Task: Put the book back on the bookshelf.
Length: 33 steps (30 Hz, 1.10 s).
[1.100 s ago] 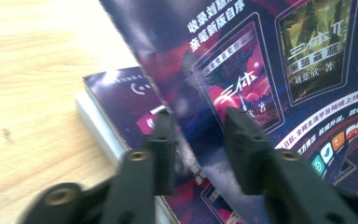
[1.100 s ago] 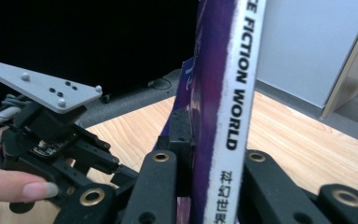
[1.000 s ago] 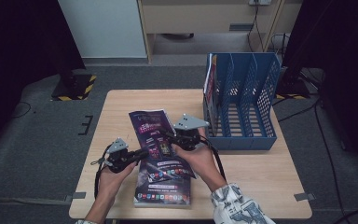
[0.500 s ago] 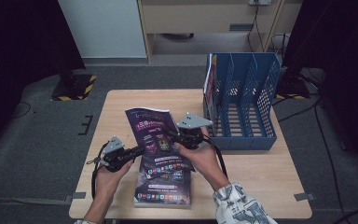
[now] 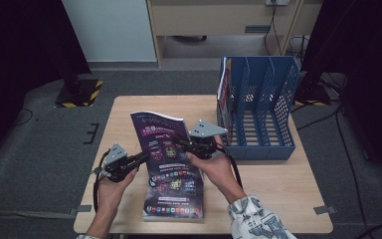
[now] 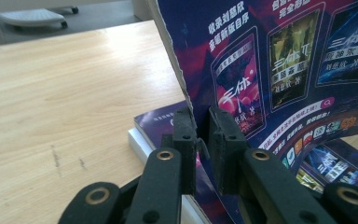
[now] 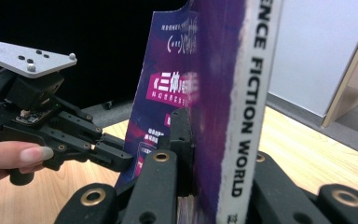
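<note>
While both tongs, left (image 5: 142,158) and right (image 5: 184,144), pinch a glossy purple magazine (image 5: 161,142) upright, the blue perforated file rack (image 5: 258,107) awaits, likely its destination.

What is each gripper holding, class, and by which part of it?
Both hold the same raised magazine. The left gripper pinches its free page edge. The right gripper clamps the spine side. More magazines lie beneath on the table.

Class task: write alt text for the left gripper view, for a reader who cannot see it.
The left gripper pinches the edge of a purple magazine lifted above a wooden table. Another magazine lies flat beneath it.
</note>
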Each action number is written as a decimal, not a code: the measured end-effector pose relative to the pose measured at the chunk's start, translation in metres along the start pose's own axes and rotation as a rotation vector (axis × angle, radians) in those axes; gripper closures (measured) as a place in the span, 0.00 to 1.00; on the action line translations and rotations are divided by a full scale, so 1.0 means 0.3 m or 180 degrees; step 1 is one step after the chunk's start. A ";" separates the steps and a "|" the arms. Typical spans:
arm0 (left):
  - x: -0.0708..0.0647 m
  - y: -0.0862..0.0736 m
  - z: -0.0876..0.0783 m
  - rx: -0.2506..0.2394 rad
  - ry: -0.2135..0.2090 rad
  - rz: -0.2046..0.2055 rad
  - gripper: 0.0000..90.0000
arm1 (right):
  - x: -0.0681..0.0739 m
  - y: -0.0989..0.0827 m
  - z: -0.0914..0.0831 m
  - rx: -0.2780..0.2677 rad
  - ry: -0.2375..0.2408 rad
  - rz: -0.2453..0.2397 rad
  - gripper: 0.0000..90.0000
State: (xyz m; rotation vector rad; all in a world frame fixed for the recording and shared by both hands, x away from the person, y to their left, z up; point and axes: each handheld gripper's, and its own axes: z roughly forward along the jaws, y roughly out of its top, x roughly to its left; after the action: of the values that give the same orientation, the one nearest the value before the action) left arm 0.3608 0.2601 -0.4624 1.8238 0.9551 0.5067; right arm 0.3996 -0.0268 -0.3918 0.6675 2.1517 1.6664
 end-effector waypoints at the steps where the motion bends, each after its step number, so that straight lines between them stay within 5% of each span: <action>1: -0.001 0.002 -0.004 -0.0010 0.0026 0.0020 0.90 | 0.000 0.001 0.000 -0.0002 0.0002 -0.0003 0.91; 7: -0.004 0.012 -0.020 -0.0081 0.0124 0.0086 0.90 | 0.001 0.003 -0.004 -0.0027 0.0036 -0.0011 0.91; 33: -0.010 0.016 -0.025 -0.0127 0.0062 0.0154 0.90 | -0.017 0.069 -0.010 -0.0057 0.0254 0.0056 0.78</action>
State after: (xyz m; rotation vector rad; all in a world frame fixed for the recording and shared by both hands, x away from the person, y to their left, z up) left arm 0.3557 0.2609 -0.4547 1.8127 0.9096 0.5707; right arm 0.4055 -0.0279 -0.3711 0.6268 2.1885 1.7474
